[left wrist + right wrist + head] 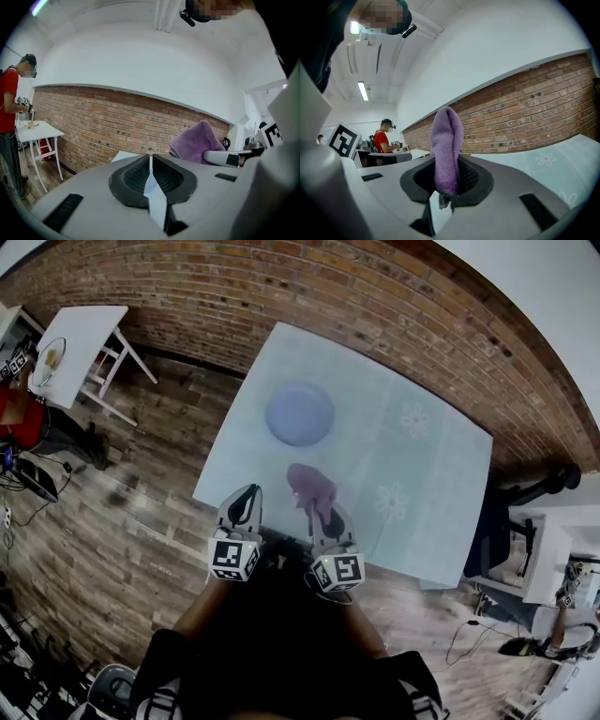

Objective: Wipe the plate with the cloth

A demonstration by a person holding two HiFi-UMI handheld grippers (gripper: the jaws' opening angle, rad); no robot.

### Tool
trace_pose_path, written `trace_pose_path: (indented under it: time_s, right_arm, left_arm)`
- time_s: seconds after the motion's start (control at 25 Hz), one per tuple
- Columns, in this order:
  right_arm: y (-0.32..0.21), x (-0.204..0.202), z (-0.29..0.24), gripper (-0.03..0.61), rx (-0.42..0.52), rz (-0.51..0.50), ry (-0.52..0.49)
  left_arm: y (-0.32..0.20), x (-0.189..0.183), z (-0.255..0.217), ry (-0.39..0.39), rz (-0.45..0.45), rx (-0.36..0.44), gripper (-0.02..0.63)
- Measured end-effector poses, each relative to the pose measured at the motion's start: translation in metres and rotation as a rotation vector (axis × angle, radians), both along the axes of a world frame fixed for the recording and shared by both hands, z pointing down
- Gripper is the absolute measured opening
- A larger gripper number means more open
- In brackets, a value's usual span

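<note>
A lavender-blue plate (300,413) lies empty on the pale floral tablecloth (412,484) toward the table's far side. My right gripper (320,514) is shut on a purple cloth (311,485), which bunches up beyond its jaws near the table's front edge, short of the plate. In the right gripper view the cloth (446,147) stands folded and pinched between the pads. My left gripper (246,505) hangs beside it at the table's front left edge, shut with nothing in it. In the left gripper view its gripper (150,174) shows closed, with the cloth (196,142) at the right.
The table stands against a brick wall (281,287) on a wooden floor. A small white side table (80,348) is at the far left, with a person in red (9,122) beside it. Office furniture and cables (534,559) crowd the right.
</note>
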State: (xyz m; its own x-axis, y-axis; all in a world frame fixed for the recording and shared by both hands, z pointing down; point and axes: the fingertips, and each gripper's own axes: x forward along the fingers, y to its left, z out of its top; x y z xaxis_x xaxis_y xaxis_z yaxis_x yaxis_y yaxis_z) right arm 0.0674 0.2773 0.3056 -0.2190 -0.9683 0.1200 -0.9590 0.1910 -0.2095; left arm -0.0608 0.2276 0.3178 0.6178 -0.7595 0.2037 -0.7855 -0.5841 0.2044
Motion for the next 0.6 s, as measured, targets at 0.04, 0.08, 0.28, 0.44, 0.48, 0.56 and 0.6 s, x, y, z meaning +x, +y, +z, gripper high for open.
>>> trace_pose_path:
  time_s: [0.04,0.08,0.28,0.44,0.48,0.56,0.6]
  right_arm:
    - [-0.003,0.005,0.001,0.074,0.001,-0.009,-0.007]
    - [-0.007,0.009,0.001,0.074,0.005,-0.019,-0.013]
    - [-0.027,0.030,-0.002,0.074,0.038,-0.070,-0.011]
    - [-0.037,0.045,0.000,0.074,0.035,-0.083,-0.010]
    - [-0.039,0.048,0.002,0.074,0.030,-0.083,-0.010]
    - [-0.043,0.051,0.008,0.074,0.018,-0.083,-0.006]
    - [-0.045,0.052,0.011,0.074,0.009,-0.082,-0.002]
  left_arm:
    - [-0.003,0.004,0.000,-0.008,-0.008,0.000,0.046]
    - [-0.007,0.008,0.001,-0.017,-0.016,0.001,0.046]
    - [-0.026,0.030,0.003,-0.034,-0.062,0.004,0.046]
    - [-0.040,0.042,0.005,-0.042,-0.089,-0.005,0.046]
    - [-0.044,0.045,0.007,-0.047,-0.090,-0.012,0.046]
    - [-0.052,0.049,0.013,-0.059,-0.089,-0.032,0.046]
    - [-0.056,0.050,0.017,-0.067,-0.089,-0.043,0.046]
